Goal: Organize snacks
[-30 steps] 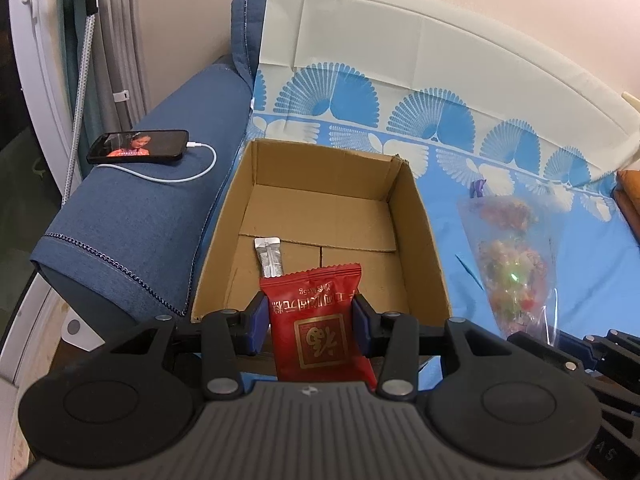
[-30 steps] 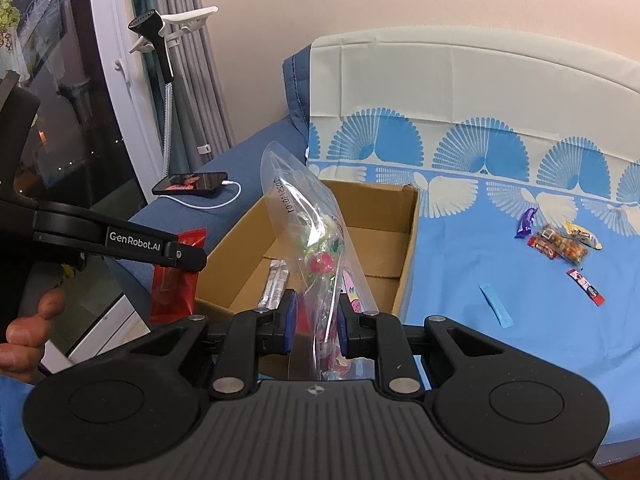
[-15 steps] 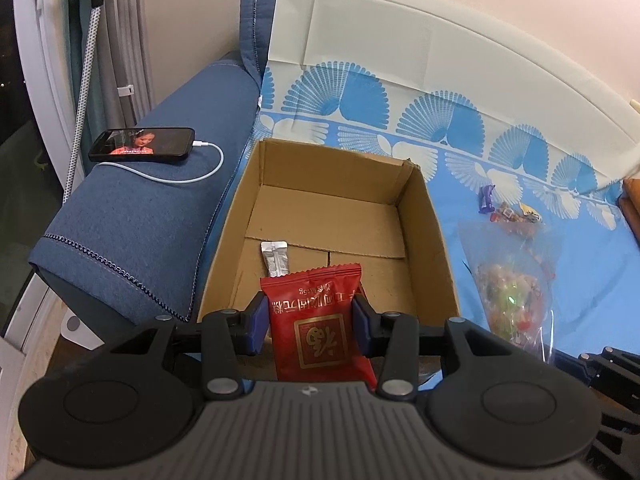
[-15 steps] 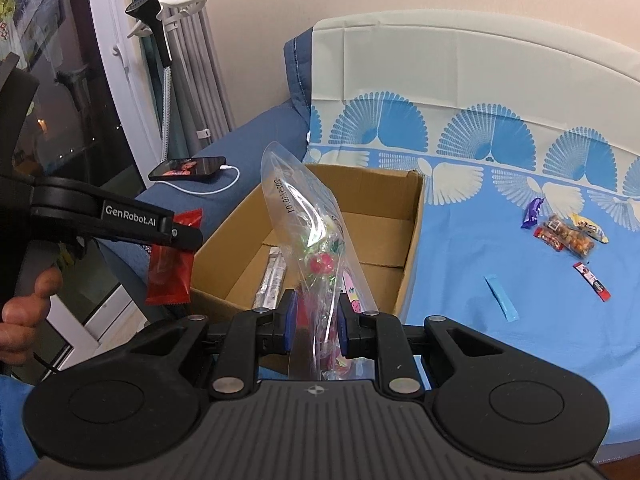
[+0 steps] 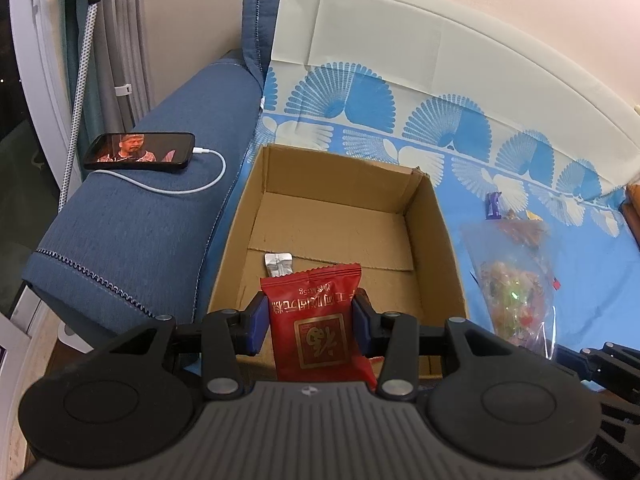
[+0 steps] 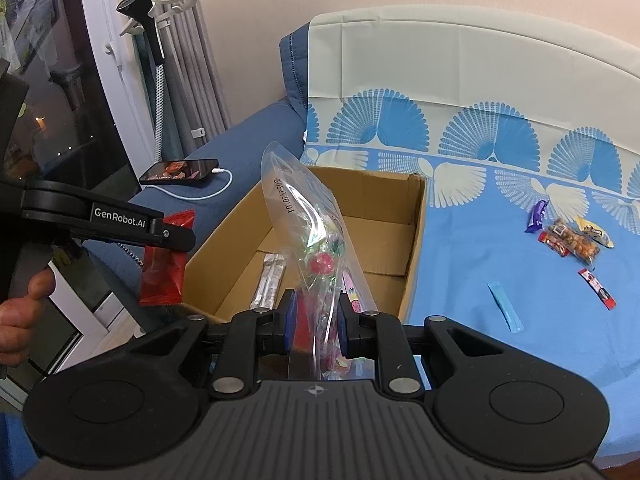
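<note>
Left wrist view: the left gripper [image 5: 310, 320] clamps a red snack packet [image 5: 316, 320] upright above the near edge of the open cardboard box [image 5: 438, 248], where a silver sachet [image 5: 279, 263] lies on the floor.

Right wrist view: the right gripper [image 6: 316, 320] grips a clear candy bag [image 6: 308, 236], tilted over the box's near side. Loose snacks [image 6: 570, 238] lie well apart on the blue sheet [image 6: 480, 248].

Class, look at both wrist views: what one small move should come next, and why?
Probably ease the left tongs forward over the cardboard box before letting go. They grip the red packet just short of the near wall, with only a silver sachet on the floor ahead. The right tongs hold the clear bag.
</note>
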